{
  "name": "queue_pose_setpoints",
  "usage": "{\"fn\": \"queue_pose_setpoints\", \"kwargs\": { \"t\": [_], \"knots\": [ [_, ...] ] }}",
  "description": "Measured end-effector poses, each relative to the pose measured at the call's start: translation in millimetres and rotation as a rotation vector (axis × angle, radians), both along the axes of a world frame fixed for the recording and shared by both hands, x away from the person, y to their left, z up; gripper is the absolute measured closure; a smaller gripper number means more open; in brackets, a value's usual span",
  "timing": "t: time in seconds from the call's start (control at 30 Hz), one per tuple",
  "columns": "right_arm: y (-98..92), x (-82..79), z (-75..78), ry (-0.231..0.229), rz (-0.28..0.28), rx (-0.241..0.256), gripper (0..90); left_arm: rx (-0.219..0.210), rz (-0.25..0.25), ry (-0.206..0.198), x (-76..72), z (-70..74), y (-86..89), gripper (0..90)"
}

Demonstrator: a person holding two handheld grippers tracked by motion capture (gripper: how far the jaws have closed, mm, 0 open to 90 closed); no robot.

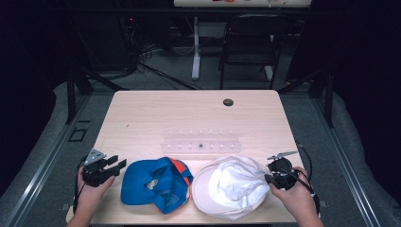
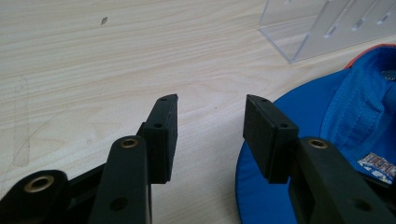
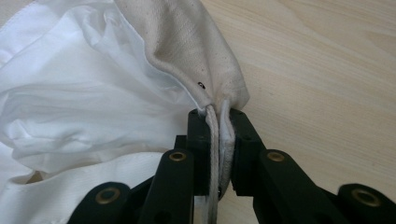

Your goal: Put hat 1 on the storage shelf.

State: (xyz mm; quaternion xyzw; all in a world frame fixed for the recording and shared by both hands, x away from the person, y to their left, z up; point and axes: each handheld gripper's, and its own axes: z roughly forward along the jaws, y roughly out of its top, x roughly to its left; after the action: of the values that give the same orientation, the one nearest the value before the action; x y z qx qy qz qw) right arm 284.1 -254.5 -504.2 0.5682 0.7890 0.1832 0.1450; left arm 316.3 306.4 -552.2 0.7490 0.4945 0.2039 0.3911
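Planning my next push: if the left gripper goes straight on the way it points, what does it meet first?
Most likely the brim of the blue cap: the left gripper points toward it with jaws open, and the brim already lies under one jaw. Depth is uncertain.

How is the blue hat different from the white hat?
The blue cap is bright blue with some orange, while the white hat is plain cream and white. The right gripper pinches the white hat's edge between shut jaws; the blue cap is not held, and the left gripper sits open beside its brim. The white hat looks puffed and crumpled; the blue cap lies flatter. Both rest inside up on the wooden table, side by side.
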Motion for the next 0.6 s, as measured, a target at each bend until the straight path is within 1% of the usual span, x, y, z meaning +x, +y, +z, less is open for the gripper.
{"fn": "queue_pose_setpoints", "kwargs": {
  "t": [0.1, 0.13, 0.2, 0.23, 0.33, 0.37, 0.4, 0.5, 0.53, 0.6],
  "knots": [
    [0.4, 1.4, 2.2, 0.01, -0.004, 0.016, 81.2, -0.004, -0.002, -0.011, 0.5, -1.0, -1.0, 55.5],
    [-0.1, 2.9, 4.9, 0.037, -0.006, 0.028, 81.3, -0.002, -0.002, -0.01, 0.5, -0.9, -1.2, 55.5],
    [-1.6, 4.4, 7.6, 0.05, -0.011, 0.046, 81.3, -0.004, -0.004, -0.009, 0.6, -1.2, -1.3, 55.6],
    [-1.6, 4.4, 7.6, 0.05, -0.011, 0.046, 81.3, -0.004, -0.004, -0.008, 0.6, -1.3, -1.3, 55.6],
    [-4.3, 7.3, 14.6, 0.083, -0.018, 0.072, 81.2, -0.002, -0.008, 0.0, 0.6, -0.8, -0.9, 55.6],
    [-4.8, 8.0, 16.3, 0.091, -0.02, 0.075, 81.2, -0.002, -0.008, 0.0, 0.6, -0.8, -0.9, 55.6],
    [-4.6, 9.5, 19.7, 0.102, -0.033, 0.083, 81.2, -0.006, -0.003, -0.009, 0.7, -1.4, -1.4, 55.6],
    [-3.2, 11.1, 23.6, 0.114, -0.037, 0.07, 81.2, -0.003, -0.003, -0.007, 0.5, -1.2, -1.6, 55.6],
    [-1.5, 12.9, 27.3, 0.133, -0.029, 0.047, 81.2, -0.002, -0.003, -0.007, 0.4, -1.1, -1.8, 55.6],
    [0.0, 14.6, 31.0, 0.155, -0.022, 0.028, 81.3, -0.002, -0.004, -0.007, 0.4, -1.1, -1.8, 55.6]
  ]
}}
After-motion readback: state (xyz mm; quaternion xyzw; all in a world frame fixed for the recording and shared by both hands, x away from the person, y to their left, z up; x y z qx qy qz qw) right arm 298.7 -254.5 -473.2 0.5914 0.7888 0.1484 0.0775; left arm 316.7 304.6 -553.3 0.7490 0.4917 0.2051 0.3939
